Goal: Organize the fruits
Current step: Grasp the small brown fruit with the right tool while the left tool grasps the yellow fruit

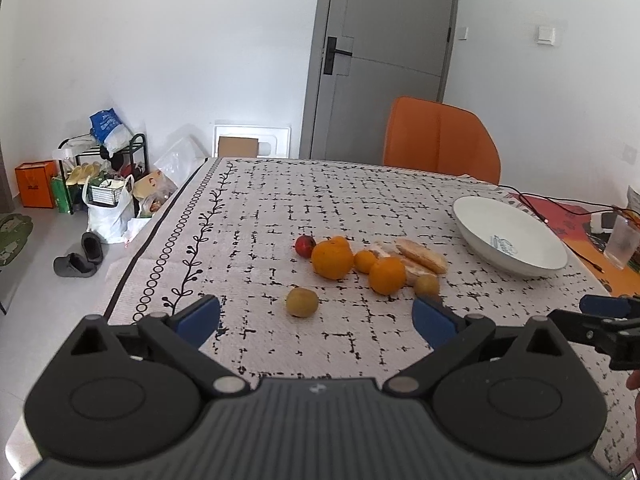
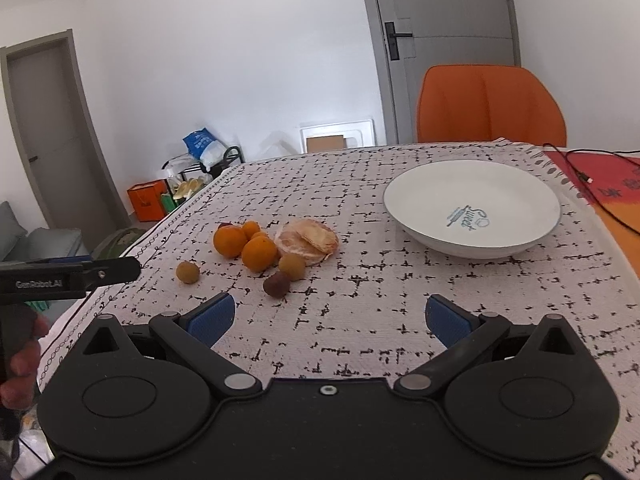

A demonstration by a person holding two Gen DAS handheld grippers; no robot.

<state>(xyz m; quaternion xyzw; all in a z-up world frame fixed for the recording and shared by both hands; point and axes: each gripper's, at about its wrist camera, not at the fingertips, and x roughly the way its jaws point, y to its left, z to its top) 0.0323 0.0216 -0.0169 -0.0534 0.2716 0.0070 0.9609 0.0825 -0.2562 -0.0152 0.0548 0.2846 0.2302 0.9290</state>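
Note:
A cluster of fruit lies mid-table on the checked cloth: two oranges (image 1: 332,260) (image 1: 387,275), a small orange (image 1: 365,261), a red fruit (image 1: 305,245), a peeled citrus (image 1: 416,258) and a brownish fruit (image 1: 426,285). A green-brown fruit (image 1: 302,302) sits apart, just ahead of my open, empty left gripper (image 1: 316,320). The white plate (image 1: 510,240) stands empty to the right. In the right wrist view my right gripper (image 2: 329,318) is open and empty, behind a dark brown fruit (image 2: 276,284), with the plate (image 2: 472,208) ahead right.
An orange chair (image 2: 490,104) stands at the table's far side. A black cable (image 2: 600,196) and a red mat (image 2: 612,188) lie right of the plate, near a clear glass (image 1: 621,242). The table's left edge drops to a floor with bags and shoes (image 1: 80,260).

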